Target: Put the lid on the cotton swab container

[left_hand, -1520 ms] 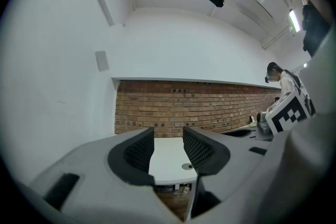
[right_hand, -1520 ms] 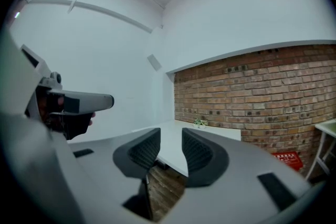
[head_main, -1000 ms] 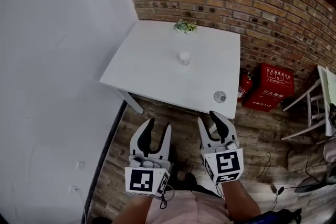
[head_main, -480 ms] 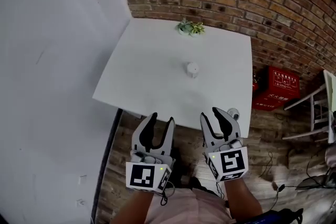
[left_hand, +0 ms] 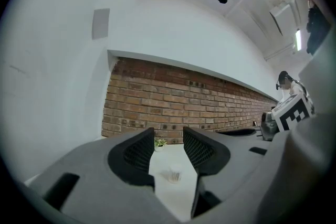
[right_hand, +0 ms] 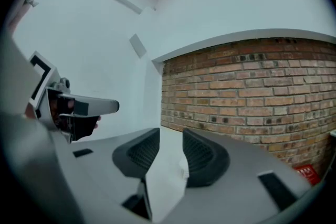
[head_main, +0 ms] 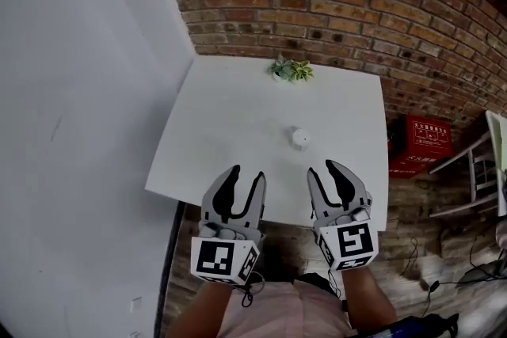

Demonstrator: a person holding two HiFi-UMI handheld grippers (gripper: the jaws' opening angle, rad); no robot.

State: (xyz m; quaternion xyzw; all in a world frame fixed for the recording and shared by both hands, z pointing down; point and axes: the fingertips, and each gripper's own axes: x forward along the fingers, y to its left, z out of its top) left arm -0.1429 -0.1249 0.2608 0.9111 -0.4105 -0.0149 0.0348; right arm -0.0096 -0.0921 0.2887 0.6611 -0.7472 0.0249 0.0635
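A small white cotton swab container (head_main: 299,138) stands upright near the middle of the white table (head_main: 222,131). It also shows between the jaws in the left gripper view (left_hand: 174,176). In the right gripper view only a white sliver of it shows past one jaw. My left gripper (head_main: 245,180) and right gripper (head_main: 327,174) hover side by side over the table's near edge. Both are open with nothing between the jaws (left_hand: 169,143) (right_hand: 170,148). The lid is not visible; the right gripper covers the table's front right corner.
A small potted plant (head_main: 290,70) sits at the table's far edge against the brick wall (head_main: 356,4). A white wall (head_main: 79,91) runs along the left. A red box (head_main: 428,140) and a white chair (head_main: 475,162) stand on the wooden floor to the right.
Both grippers have moved forward from over the floor to over the table's near edge. The lid, earlier seen at the front right corner, is now hidden behind the right gripper.
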